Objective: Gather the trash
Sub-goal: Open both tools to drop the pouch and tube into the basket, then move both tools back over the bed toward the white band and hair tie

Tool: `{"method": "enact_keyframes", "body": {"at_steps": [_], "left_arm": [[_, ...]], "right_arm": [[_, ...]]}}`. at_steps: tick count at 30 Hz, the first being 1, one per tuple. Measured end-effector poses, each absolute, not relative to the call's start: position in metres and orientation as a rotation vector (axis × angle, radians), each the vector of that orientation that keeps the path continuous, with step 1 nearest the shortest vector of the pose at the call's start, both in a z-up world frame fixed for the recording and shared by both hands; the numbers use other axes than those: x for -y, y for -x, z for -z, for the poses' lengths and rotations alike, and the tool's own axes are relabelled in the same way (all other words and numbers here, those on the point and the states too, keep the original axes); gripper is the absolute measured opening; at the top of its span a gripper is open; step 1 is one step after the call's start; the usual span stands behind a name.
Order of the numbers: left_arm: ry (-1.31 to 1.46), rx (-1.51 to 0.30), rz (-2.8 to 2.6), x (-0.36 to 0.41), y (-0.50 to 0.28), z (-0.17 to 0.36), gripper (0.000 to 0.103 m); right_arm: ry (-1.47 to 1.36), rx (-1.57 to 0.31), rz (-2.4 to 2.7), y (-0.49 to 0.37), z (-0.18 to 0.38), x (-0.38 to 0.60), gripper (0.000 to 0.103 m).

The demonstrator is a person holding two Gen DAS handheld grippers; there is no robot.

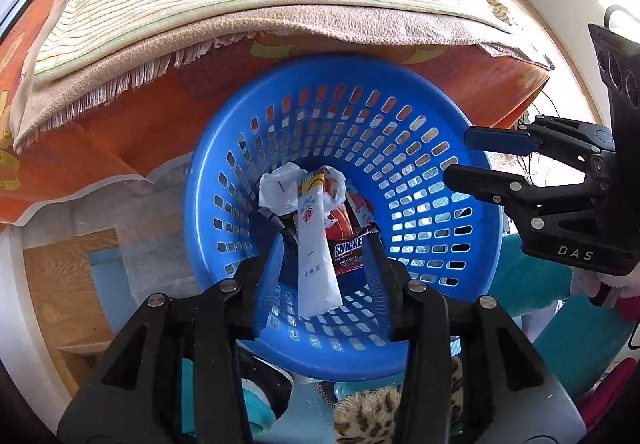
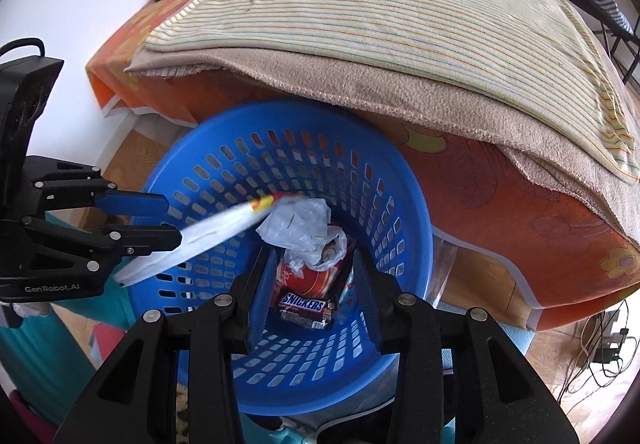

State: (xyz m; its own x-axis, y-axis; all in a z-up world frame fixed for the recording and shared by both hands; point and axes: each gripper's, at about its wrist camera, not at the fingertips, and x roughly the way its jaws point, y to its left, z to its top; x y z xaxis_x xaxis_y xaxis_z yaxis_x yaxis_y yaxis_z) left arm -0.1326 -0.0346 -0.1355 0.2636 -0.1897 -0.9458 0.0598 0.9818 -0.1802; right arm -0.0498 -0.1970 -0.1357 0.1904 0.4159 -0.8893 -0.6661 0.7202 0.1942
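Note:
A blue perforated basket (image 1: 332,64) (image 2: 280,114) stands on the floor against the bed. Inside lie a Snickers wrapper (image 1: 349,250) (image 2: 303,306), a crumpled clear plastic bag (image 1: 280,188) (image 2: 300,224) and a red wrapper (image 2: 308,278). My left gripper (image 1: 325,240) (image 2: 173,221) hangs over the basket with its jaws apart. A long white sachet (image 1: 314,244) (image 2: 216,234) is loose between them, clear of both pads, blurred in the right wrist view. My right gripper (image 2: 313,256) (image 1: 457,155) is open above the basket with nothing between its fingers.
The bed's orange sheet (image 2: 500,204), a beige towel (image 1: 280,24) and a striped blanket (image 2: 380,16) overhang the basket's far side. Wooden floor (image 2: 480,276) and cables (image 2: 600,344) lie to the right. The person's teal trouser leg (image 1: 528,280) and a leopard-print slipper (image 1: 368,416) are close below.

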Motion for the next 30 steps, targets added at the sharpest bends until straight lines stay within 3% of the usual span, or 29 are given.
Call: {"method": "enact_keyframes", "body": {"at_steps": [13,17,30], "left_arm": [[0.114,-1.28,0.141,0.03,0.13,0.133,0.05],[0.117,-1.27,0.128,0.028,0.13,0.131,0.057],[0.147,-1.224,0.112,0.022,0.122,0.116,0.058]], "right_arm": [[0.265,-1.134,-0.735,0.047,0.132,0.195,0.066],[0.263,-1.125,-0.723,0.046,0.129,0.196,0.067],[0.245,-1.092,-0.705,0.04,0.115,0.194,0.069]]}}
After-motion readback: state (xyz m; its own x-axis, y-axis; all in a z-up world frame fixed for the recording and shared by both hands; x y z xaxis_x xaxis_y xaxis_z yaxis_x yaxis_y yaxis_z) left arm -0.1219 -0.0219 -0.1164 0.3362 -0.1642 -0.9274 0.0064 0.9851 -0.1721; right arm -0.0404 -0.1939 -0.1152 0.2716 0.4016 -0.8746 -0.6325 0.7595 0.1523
